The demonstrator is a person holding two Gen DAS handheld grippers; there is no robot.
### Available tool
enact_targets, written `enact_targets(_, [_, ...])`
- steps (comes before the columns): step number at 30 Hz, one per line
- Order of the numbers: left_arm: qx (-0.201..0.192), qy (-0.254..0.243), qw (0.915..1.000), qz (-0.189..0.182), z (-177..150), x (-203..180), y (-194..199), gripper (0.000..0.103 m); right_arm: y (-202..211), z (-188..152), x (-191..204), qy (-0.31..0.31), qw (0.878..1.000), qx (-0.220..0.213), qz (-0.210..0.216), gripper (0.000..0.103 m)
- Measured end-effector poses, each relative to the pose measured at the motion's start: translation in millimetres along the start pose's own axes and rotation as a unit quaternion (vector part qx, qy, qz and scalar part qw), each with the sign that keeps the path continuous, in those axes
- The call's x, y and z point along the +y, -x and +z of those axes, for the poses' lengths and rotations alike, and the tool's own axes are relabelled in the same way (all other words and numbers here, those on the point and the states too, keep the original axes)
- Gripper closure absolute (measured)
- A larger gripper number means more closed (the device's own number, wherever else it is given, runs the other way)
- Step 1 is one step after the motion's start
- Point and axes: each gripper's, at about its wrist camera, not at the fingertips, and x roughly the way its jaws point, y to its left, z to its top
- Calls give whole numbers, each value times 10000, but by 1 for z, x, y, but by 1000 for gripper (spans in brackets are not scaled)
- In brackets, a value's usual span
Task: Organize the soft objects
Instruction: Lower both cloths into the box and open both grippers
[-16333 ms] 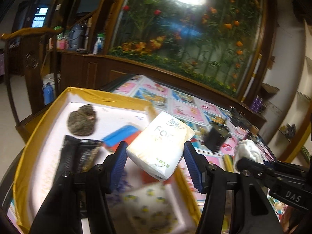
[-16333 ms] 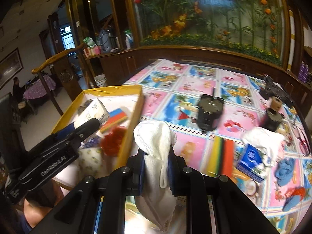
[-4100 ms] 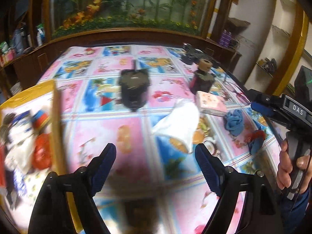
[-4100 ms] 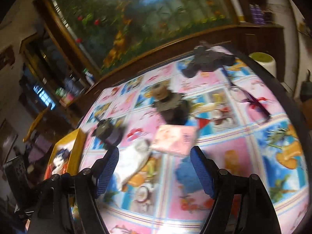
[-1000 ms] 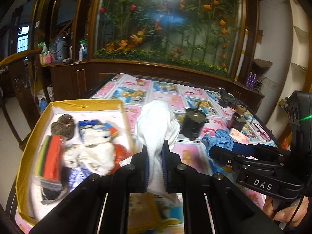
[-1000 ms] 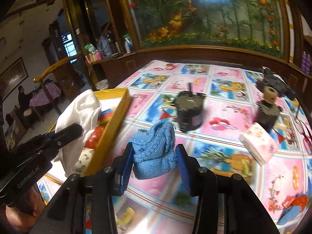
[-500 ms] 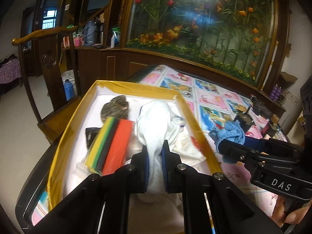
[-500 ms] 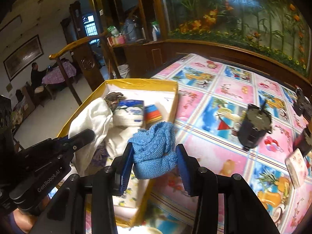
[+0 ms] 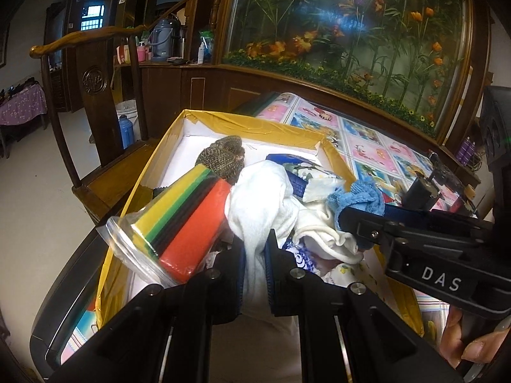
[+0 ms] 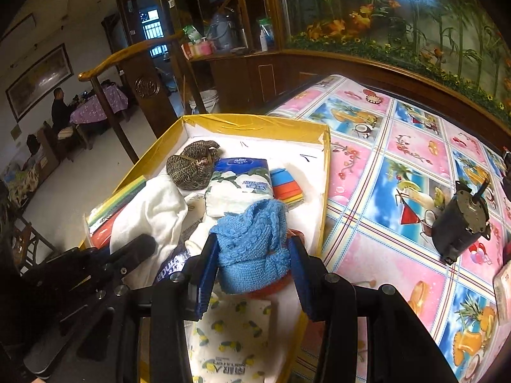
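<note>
A yellow-rimmed box holds several soft things: a bagged stack of coloured sponges, a brown knitted piece, a tissue pack and a lemon-print pack. My left gripper is shut on a white cloth and holds it over the box. My right gripper is shut on a blue knitted cloth, also over the box.
The box stands at the left end of a table with a pink and blue picture cloth. A dark motor stands on the cloth to the right. A wooden chair is beyond the box.
Both grippers have moved left from above the table to above the box, each still holding its cloth. The left one has come lower and closer to the sponge stack.
</note>
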Motion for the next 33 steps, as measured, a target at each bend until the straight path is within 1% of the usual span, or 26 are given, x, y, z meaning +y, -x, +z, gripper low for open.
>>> enact_targets(4, [91, 36, 10000, 8, 1, 3, -4, 92, -8, 2, 2, 37, 10000, 28, -48, 55])
enact_targets(10, [127, 41, 9999, 47, 1, 3, -5, 90, -12, 4, 5, 106, 9999, 46, -94, 55])
enact_targets(13, [123, 93, 9999, 39, 0, 5, -4, 81, -11, 4, 5, 112, 9999, 62, -65, 53])
enact_targets(14, [124, 108, 9999, 38, 0, 5, -4, 72, -10, 4, 5, 95, 9999, 58, -50, 53])
enact_targets(15, [119, 122, 9998, 38, -1, 6, -4, 66, -9, 4, 4, 63, 10000, 43, -31, 53])
enact_targets(19, [110, 139, 9998, 39, -1, 7, -1, 62, -5, 3, 1, -31, 10000, 11, 45, 52])
enact_targets(21, [93, 161, 9998, 16, -1, 7, 1, 53, -1, 3, 0, -75, 9999, -15, 68, 51])
enact_targets(24, [30, 144, 9999, 25, 0, 6, 5, 47, 6, 3, -3, -145, 9998, -83, 142, 49])
enact_targets(33, [-149, 85, 9998, 55, 4, -1, 22, 36, 35, 2, -5, -185, 9989, -385, 200, 47])
